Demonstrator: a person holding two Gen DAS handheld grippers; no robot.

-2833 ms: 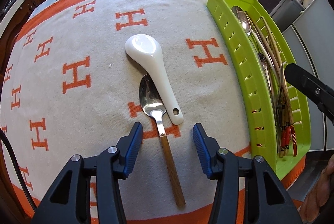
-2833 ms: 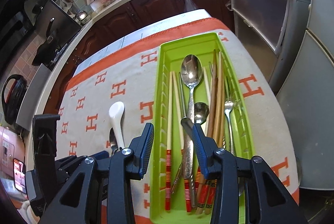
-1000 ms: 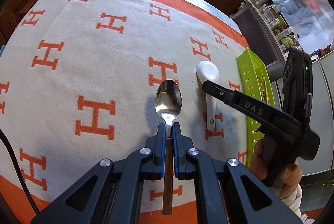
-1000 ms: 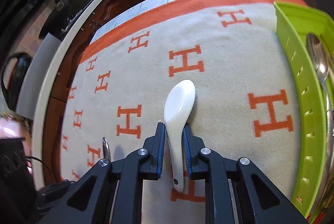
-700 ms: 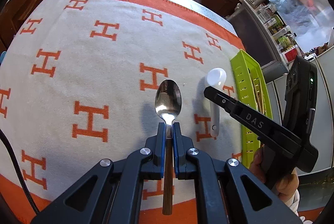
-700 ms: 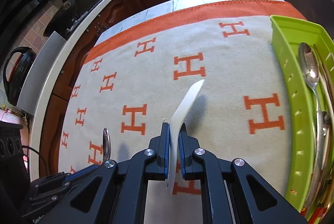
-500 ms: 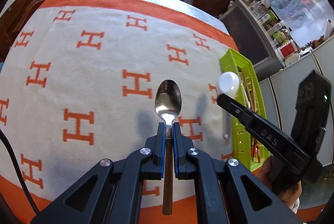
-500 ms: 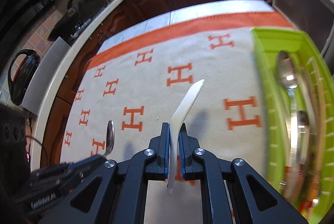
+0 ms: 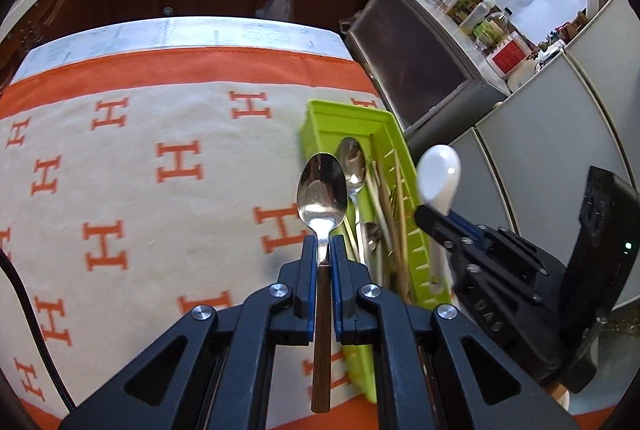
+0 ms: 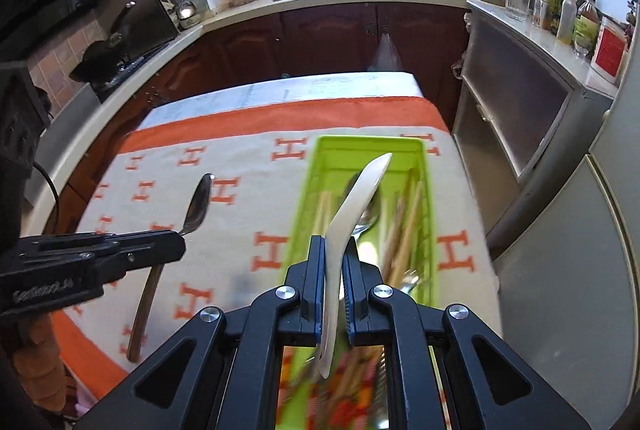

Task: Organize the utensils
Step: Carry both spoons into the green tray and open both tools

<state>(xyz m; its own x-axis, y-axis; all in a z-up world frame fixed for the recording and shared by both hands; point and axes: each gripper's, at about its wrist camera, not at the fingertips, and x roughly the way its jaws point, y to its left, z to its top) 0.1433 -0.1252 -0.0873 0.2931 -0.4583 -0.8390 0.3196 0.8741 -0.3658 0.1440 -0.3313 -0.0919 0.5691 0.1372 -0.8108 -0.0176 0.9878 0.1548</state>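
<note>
Tongs on the left [image 9: 323, 256] clamped a wooden-handled metal spoon [image 9: 322, 191] beside the green tray [image 9: 348, 113]. The right tongs [image 10: 332, 262] gripped a white ceramic spoon [image 10: 356, 197] above that tray's chopsticks [image 10: 404, 226].

"DAS" on the right tool [image 9: 448, 230]; "H" letters pattern the blanket [image 9: 180, 165].

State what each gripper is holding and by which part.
Left gripper: metal spoon, clamped where its neck meets the wooden handle. Right gripper: white ceramic spoon, clamped around mid-handle.
</note>
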